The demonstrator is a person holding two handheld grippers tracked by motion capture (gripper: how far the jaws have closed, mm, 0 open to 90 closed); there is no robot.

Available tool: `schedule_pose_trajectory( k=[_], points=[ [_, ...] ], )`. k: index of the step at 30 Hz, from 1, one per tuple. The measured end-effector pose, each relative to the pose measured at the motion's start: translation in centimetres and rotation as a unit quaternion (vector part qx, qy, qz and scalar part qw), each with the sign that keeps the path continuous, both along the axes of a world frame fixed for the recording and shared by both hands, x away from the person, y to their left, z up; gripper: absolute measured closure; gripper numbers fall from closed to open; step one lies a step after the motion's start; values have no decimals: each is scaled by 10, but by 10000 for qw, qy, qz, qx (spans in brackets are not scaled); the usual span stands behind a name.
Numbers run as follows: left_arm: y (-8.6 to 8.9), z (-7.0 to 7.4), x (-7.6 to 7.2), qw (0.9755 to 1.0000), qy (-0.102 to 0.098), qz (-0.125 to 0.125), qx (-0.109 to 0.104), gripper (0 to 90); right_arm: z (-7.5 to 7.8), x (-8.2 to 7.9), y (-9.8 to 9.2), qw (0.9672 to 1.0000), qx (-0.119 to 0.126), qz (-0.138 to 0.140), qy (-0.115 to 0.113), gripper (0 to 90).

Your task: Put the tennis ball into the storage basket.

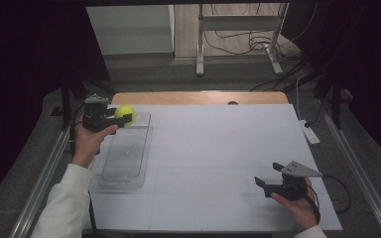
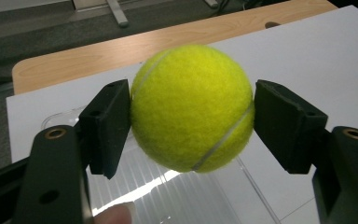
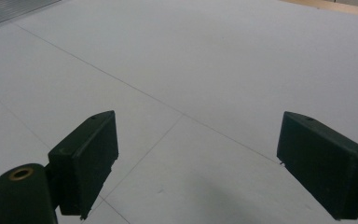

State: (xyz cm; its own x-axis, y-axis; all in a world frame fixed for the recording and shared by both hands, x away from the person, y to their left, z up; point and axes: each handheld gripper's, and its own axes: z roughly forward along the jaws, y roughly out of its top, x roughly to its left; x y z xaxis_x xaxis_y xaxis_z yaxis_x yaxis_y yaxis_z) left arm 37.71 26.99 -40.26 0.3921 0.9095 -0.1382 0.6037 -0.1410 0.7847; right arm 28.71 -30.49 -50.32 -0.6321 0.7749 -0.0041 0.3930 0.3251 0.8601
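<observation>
A person sits at a table covered by a white sheet, holding a black two-jaw gripper in each hand.

Seen from the high view, the left gripper is at about ten o'clock on the sheet, raised above the far end of a clear plastic tray. Its jaws are clamped on a yellow-green tennis ball, one pad on each side, so the ball hangs in the air over the tray's far end and does not rest on anything. In the left gripper view the tennis ball sits squarely between the two pads, touching both, with its pale seam curving across the front. The tray lies below and behind it, ridged and transparent, and a bare wooden strip of the table runs beyond the sheet's far edge at twelve o'clock.

The right gripper rests low at about four o'clock on the sheet, well apart from the ball and the tray. Its jaws stand wide apart with nothing between them. In the right gripper view the two pads frame bare white sheet crossed by faint lines.
</observation>
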Motion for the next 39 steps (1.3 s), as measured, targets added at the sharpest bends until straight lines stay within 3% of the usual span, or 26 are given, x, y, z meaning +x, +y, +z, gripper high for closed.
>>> schedule_pose_trajectory(
  k=[39],
  points=[
    [17,-16,18,9987,255,395,201,306,0,0,0,10000,-15,21,-6,128]
  ],
)
